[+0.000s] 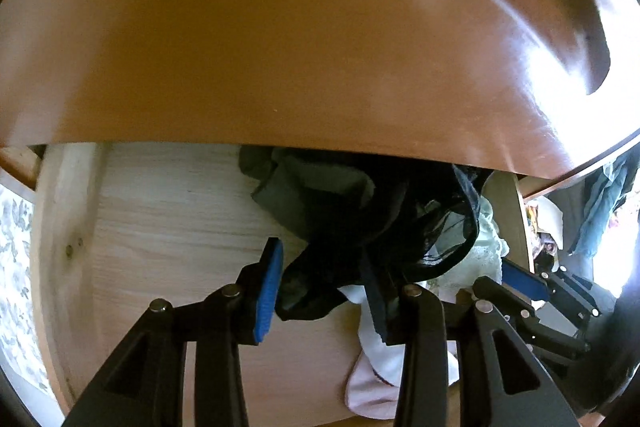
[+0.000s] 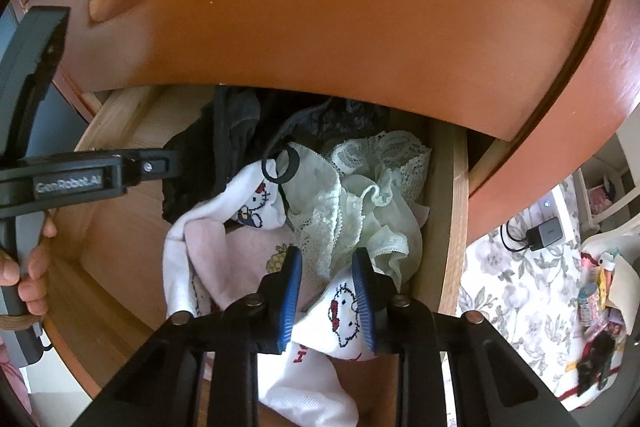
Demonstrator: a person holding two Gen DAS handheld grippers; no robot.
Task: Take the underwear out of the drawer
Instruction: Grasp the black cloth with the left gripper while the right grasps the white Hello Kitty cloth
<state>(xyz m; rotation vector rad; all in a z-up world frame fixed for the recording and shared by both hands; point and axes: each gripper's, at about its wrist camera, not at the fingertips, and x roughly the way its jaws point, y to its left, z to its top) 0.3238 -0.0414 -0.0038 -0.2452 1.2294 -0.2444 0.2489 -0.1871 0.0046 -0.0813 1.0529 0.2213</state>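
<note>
Nothing had yet been lifted from the open pale wooden drawer. The right gripper jaws were narrowed around white cartoon-print underwear at six o'clock; the left gripper jaws were part-open astride sheer black underwear.

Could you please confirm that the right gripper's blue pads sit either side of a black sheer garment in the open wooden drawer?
No: the right wrist view shows the right gripper with blue pads either side of a white garment with an embroidered cartoon cat, in the open wooden drawer.
</note>
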